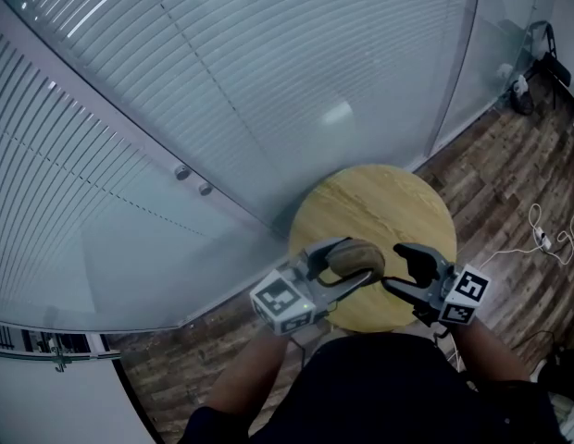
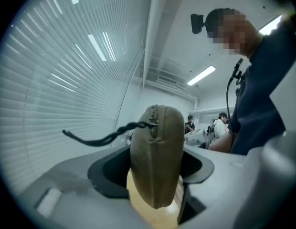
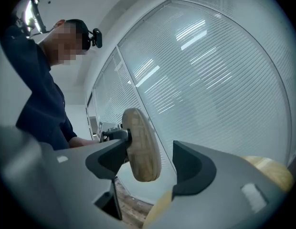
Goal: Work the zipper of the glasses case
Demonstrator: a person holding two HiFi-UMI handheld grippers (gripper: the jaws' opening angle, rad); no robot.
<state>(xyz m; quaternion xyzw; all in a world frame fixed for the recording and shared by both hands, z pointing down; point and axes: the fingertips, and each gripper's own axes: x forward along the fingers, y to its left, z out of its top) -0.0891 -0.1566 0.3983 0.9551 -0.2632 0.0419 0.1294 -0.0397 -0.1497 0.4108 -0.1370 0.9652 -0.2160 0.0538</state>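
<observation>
The olive-tan fabric glasses case (image 2: pixel 157 161) is held in the air above the round pale wooden surface (image 1: pixel 380 192), pinched across its flat sides by my left gripper (image 1: pixel 355 261). I judge that grip is there to keep the case steady while the zipper is worked. Its seam faces up, and the dark braided pull cord (image 2: pixel 98 138) sticks out free to one side, so it stays reachable. My right gripper (image 1: pixel 393 266) hangs near the case's far end with its 2 jaws apart on nothing, lined up, I reckon, to take that cord next.
</observation>
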